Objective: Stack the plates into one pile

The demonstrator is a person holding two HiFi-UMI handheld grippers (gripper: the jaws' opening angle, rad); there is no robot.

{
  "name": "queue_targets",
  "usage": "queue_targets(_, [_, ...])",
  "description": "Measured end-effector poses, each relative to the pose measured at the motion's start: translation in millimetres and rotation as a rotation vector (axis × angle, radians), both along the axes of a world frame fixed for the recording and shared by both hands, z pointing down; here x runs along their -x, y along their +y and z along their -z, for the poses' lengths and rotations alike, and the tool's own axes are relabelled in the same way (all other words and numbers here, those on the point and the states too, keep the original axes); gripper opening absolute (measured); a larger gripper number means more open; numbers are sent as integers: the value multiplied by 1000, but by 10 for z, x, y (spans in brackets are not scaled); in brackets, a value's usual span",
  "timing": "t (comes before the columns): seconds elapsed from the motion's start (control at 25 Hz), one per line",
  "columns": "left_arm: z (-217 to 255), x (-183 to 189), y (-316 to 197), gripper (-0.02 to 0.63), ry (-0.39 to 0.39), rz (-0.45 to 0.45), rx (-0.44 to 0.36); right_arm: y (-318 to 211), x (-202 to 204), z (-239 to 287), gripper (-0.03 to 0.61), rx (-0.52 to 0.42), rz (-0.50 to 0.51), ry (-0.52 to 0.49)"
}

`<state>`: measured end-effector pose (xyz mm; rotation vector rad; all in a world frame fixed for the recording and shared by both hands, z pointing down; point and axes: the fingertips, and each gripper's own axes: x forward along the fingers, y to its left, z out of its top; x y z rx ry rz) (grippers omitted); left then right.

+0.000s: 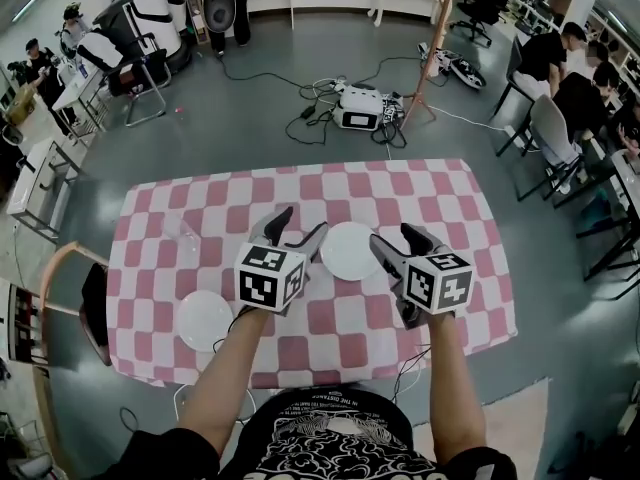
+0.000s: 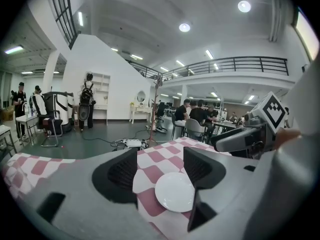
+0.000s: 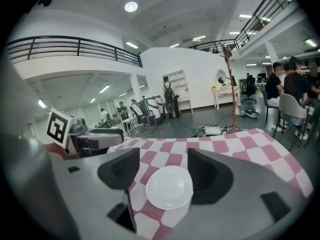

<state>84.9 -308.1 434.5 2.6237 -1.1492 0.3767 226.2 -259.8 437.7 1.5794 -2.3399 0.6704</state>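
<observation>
Head view: checked table (image 1: 470, 208), two white plates lying well apart.
Middle plate (image 1: 350, 250): flat on the cloth, between both grippers.
Second plate (image 1: 204, 320): near left of the table.
Left gripper (image 1: 302, 221): jaws apart, empty.
Right gripper (image 1: 393, 236): jaws apart, empty.
Writing: shirt (image 1: 330, 438) print too small to read.

The surface (image 1: 478, 280) is being covered edge to edge by a pink-and-white checked cloth (image 1: 400, 183), whose near edge is being let hang over the front. Two white plates are being carried directly on it: the middle plate (image 1: 350, 251) near the centre, and the left plate (image 1: 204, 320) toward the near left corner, well apart.
</observation>
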Motion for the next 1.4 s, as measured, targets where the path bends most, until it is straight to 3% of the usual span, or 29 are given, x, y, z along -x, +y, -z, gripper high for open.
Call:
queue_targets(0.36, [-443,-142,-148,299,34,6,166,-187,-118,-396,302,124,112,-63])
queue_targets(0.92, [-1191,-328,-124,313,157,-12,568,-362,-319,-981,302,316,204,-193])
queue_targets(1.16, [-1443,-373,-70,302,283,-18,804,-404,-314,-1222,284,429,266,-229])
queue_targets(1.4, [-1650,-372,-42,302,310,-9,923,-427,-308,-1431,284,537,295,-267])
